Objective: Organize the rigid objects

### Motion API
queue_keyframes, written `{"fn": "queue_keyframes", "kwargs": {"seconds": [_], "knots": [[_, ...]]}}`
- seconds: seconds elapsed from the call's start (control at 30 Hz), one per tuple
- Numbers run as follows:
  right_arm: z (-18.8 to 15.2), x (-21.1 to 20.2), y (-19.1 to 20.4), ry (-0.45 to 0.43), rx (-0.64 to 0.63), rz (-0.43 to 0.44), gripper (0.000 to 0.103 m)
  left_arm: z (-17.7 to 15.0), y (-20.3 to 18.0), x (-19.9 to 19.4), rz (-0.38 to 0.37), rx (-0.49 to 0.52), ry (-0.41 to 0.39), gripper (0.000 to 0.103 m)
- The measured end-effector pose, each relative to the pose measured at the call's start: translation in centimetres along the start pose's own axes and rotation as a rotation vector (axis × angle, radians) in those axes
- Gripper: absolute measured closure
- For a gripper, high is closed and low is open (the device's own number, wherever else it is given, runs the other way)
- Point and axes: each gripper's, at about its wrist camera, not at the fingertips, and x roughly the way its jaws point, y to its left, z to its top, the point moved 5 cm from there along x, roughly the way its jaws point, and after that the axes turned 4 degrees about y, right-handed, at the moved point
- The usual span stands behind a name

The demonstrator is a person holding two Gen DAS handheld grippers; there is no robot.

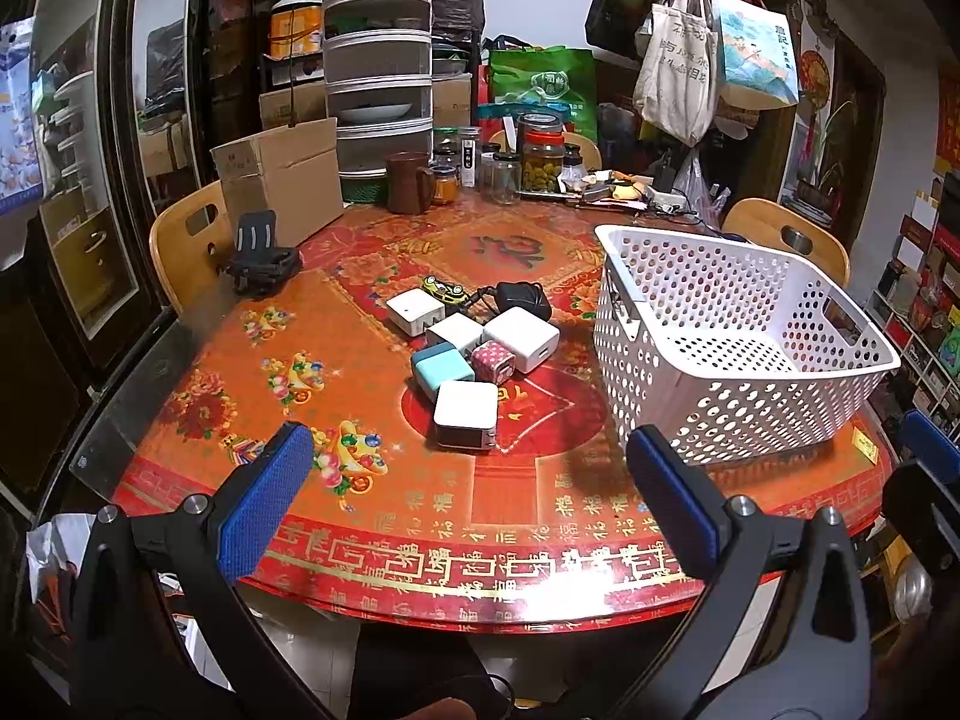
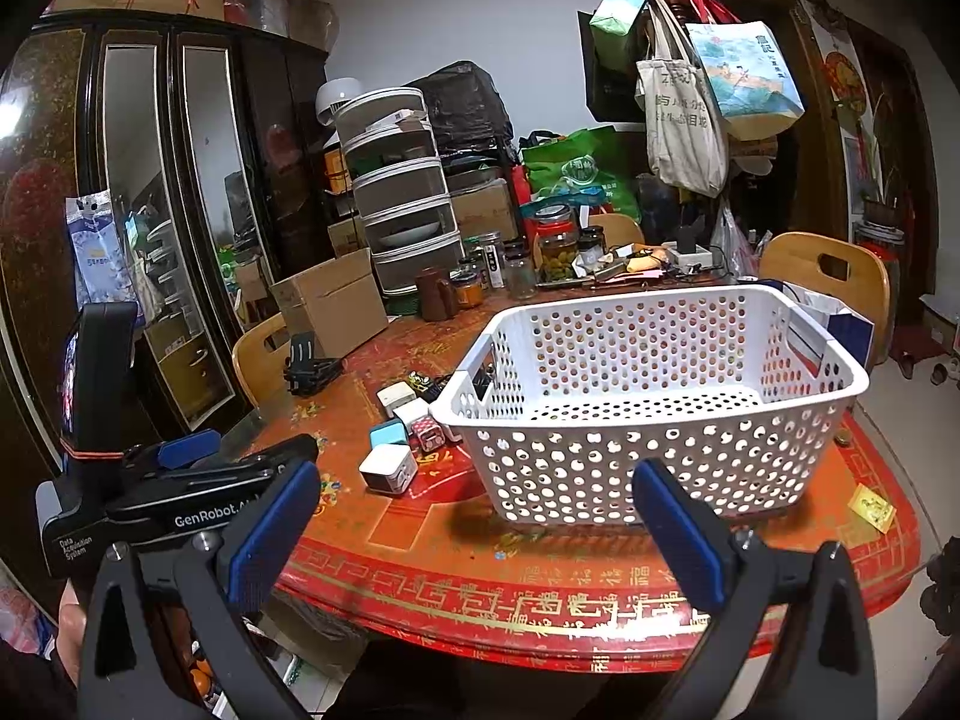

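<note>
A cluster of small charger cubes lies mid-table: a white one nearest me [image 1: 466,414] [image 2: 389,468], a teal one [image 1: 436,371] [image 2: 390,435], a pink dotted one [image 1: 493,362], further white ones [image 1: 521,338], a black adapter [image 1: 523,299] and a small toy car [image 1: 443,290]. An empty white perforated basket [image 1: 624,324] [image 2: 600,480] stands to their right. My left gripper [image 1: 471,450] is open and empty, held at the table's front edge short of the cluster. My right gripper [image 2: 477,486] is open and empty in front of the basket.
The round red table [image 1: 420,564] carries a cardboard box [image 1: 282,174], a brown mug [image 1: 408,183], jars [image 1: 540,159], a stacked food cover [image 1: 378,60] and a black phone stand [image 1: 264,255] at the back. Wooden chairs [image 1: 186,240] surround it. A yellow packet [image 2: 871,507] lies right.
</note>
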Motion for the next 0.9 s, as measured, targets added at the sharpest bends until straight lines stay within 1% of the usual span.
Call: {"fn": "queue_keyframes", "kwargs": {"seconds": [0.9], "knots": [[0.04, -0.24, -0.07, 0.007, -0.002, -0.002, 0.0, -0.24, -0.19, 0.03, -0.002, 0.002, 0.003, 0.0]]}}
